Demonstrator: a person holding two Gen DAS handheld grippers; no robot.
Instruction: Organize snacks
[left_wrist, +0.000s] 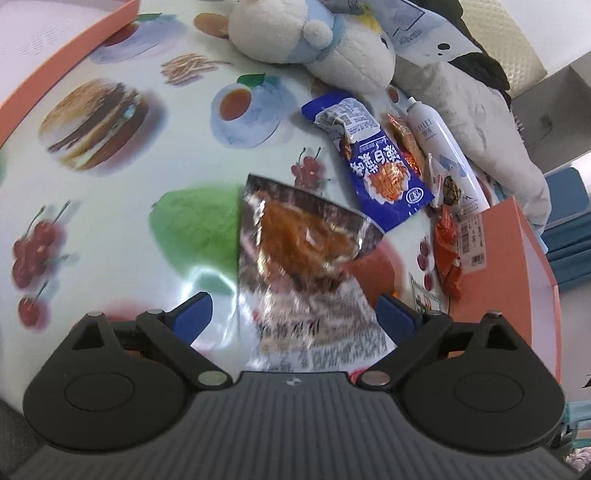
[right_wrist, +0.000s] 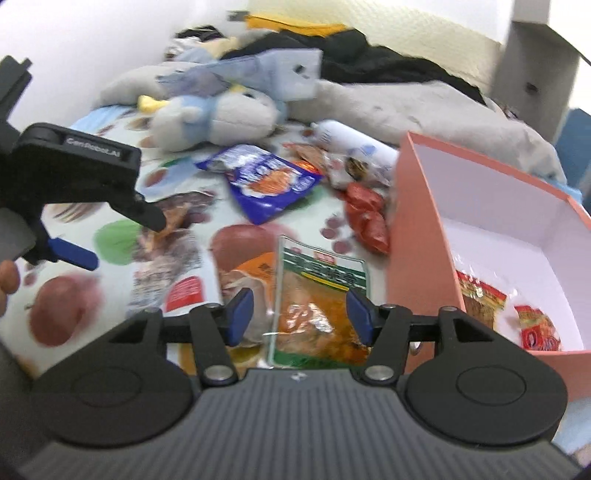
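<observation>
My left gripper (left_wrist: 293, 314) is open, its blue pads either side of a clear-and-silver packet of brown snack (left_wrist: 303, 258) lying on the printed tablecloth. It also shows at the left of the right wrist view (right_wrist: 122, 236), over that packet (right_wrist: 166, 236). My right gripper (right_wrist: 300, 314) is open around a green-topped packet of orange snack (right_wrist: 317, 306). Whether either packet is touched by the pads, I cannot tell. A blue packet (left_wrist: 380, 162) (right_wrist: 266, 181) and small red packets (left_wrist: 448, 254) (right_wrist: 367, 218) lie beyond. The orange box (right_wrist: 417, 236) at right holds two red packets (right_wrist: 480, 299).
A white plush toy (left_wrist: 314, 37) (right_wrist: 218, 118), a white spray bottle (left_wrist: 447, 155) (right_wrist: 354, 144), grey and black cloth (right_wrist: 388, 96) crowd the far side. The box lid (left_wrist: 55, 55) lies at far left. The orange box's wall (left_wrist: 506, 266) stands right of my left gripper.
</observation>
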